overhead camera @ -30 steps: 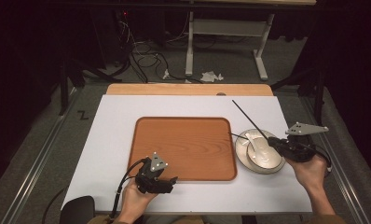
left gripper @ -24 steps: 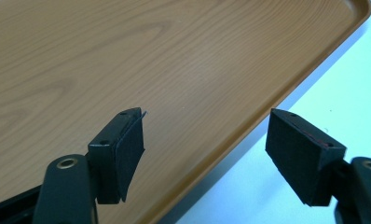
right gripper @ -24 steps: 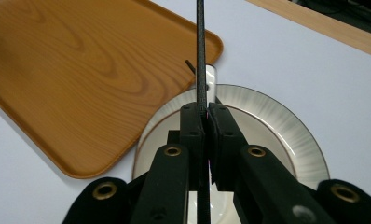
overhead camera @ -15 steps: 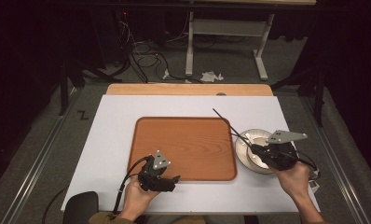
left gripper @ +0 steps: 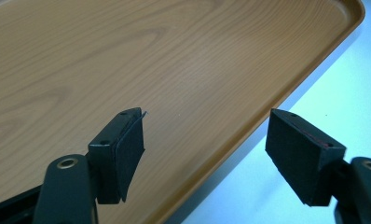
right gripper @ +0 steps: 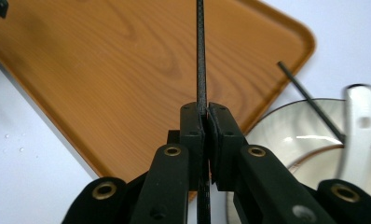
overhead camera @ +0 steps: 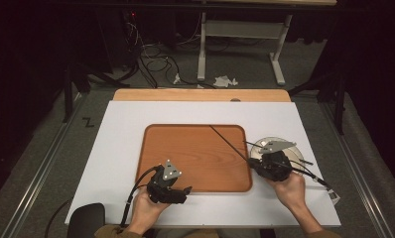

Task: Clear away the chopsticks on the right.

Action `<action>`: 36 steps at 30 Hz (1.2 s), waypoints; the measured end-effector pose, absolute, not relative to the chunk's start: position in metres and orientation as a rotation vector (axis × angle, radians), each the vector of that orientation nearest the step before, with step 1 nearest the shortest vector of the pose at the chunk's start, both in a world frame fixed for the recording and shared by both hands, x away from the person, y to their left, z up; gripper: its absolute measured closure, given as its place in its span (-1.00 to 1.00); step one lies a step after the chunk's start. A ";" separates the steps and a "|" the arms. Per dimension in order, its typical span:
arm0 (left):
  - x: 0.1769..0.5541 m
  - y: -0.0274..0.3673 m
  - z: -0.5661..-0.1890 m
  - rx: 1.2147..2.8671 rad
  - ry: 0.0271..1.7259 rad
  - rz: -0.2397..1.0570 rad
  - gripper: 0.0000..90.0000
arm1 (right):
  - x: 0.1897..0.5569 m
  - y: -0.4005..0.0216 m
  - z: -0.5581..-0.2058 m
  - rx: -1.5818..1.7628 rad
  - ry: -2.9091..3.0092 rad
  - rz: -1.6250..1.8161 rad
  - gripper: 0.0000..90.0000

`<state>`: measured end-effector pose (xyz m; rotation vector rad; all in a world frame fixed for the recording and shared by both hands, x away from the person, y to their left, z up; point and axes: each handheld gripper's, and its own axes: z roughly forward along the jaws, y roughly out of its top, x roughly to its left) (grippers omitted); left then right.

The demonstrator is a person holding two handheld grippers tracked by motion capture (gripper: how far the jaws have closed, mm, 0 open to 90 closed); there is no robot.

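Here, a person at a white table [overhead camera: 116, 148] holds a thin black chopstick out over a wooden tray.

Largest on that table is the wooden tray [overhead camera: 185, 148], its bare grain running under both grippers, and just off its right edge sits a pale round plate [overhead camera: 294, 148], where a second dark stick [right gripper: 309, 100] lies across the rim with its tip pointing at the tray's corner. The left gripper [left gripper: 204, 154] hovers at the tray's near edge with its jaws spread wide and nothing between them, one pad over the wood and the other over the white top. The right gripper [right gripper: 206, 135] has its jaws pressed together, pinching the chopstick [right gripper: 201, 51], which slants from the plate's side out over the tray's right half.
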<state>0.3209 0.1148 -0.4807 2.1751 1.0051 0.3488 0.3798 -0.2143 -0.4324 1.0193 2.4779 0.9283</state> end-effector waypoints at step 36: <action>0.318 0.113 -0.482 2.192 1.004 0.357 -0.38 | 0.397 -0.176 -0.488 1.035 2.583 0.608 0.83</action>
